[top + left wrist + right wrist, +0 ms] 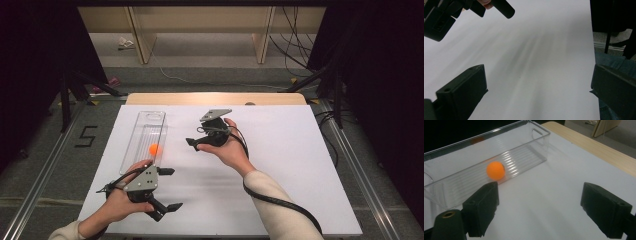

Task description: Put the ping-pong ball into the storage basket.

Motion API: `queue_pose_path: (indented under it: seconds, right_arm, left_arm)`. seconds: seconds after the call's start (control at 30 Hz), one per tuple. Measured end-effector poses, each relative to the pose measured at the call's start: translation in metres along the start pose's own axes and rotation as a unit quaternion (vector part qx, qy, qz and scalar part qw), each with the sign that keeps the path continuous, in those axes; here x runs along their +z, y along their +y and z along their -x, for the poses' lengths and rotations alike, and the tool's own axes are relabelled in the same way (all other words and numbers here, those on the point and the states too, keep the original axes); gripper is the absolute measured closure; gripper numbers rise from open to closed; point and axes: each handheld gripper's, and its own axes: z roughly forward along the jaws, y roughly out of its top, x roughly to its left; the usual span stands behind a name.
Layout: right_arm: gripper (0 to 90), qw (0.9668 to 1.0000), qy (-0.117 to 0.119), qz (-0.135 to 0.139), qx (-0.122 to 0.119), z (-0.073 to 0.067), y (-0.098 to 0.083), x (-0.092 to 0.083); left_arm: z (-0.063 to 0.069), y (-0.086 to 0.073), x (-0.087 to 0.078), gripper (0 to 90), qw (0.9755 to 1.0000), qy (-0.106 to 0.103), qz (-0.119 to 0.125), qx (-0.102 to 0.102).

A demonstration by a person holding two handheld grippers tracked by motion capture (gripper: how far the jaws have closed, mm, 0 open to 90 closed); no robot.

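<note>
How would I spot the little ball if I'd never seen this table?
Find the white table, then the long clear bin lying on its left half. The ball sits inside, toward the bin's near end. It is small, round and bright orange, the only colourful thing there.

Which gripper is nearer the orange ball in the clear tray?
Roughly level; the left gripper sits below the orange ball near the table edge, the right gripper beside it, outside the clear tray.

We see orange ball (495, 170) resting inside clear ribbed tray (529, 151), against its near long wall, tray lying flat.
</note>
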Motion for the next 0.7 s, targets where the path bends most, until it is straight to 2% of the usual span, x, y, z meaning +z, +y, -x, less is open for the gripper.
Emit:
queue_pose_path:
  seconds: [0.7]
  right_arm:
    - [16.1,0.9996,-0.017,0.006,0.020,0.013,-0.016,-0.026]
  left_arm:
    - [0.000,0.000,0.000,0.0,1.0000,0.003,0.000,-0.002]
